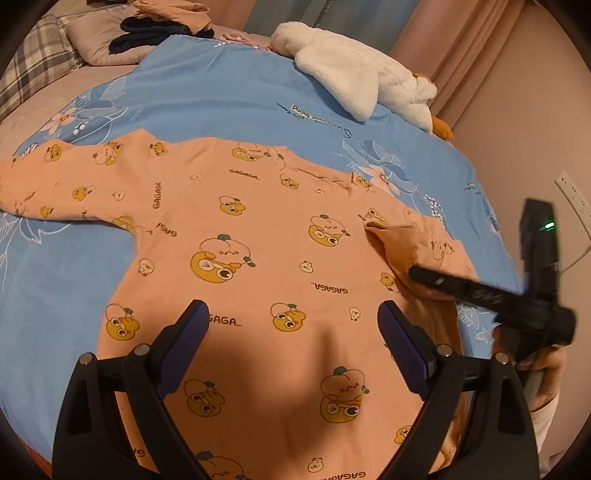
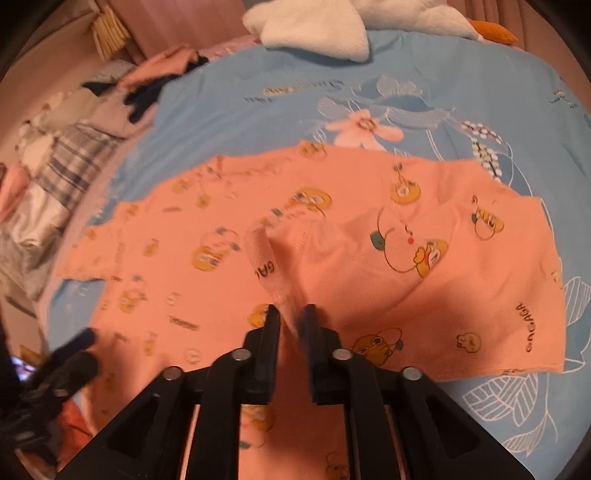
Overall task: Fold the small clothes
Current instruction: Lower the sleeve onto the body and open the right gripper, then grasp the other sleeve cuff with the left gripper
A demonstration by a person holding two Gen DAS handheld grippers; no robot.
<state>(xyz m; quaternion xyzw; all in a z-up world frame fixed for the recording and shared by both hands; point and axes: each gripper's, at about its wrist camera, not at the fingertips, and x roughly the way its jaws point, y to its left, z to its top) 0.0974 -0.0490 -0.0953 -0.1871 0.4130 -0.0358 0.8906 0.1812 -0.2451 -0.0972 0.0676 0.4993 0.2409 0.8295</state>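
An orange child's top with cartoon prints lies spread on the blue bedspread; its left sleeve stretches out flat. My left gripper is open and empty, hovering over the lower body of the top. My right gripper is shut on the cuff of the right sleeve, lifting it over the top. In the left wrist view the right gripper comes in from the right, holding the folded sleeve fabric.
A white fleece garment and an orange-and-white plush lie at the far edge of the bed. Dark and pink clothes are piled on a pillow at the back left. A wall with a socket stands to the right.
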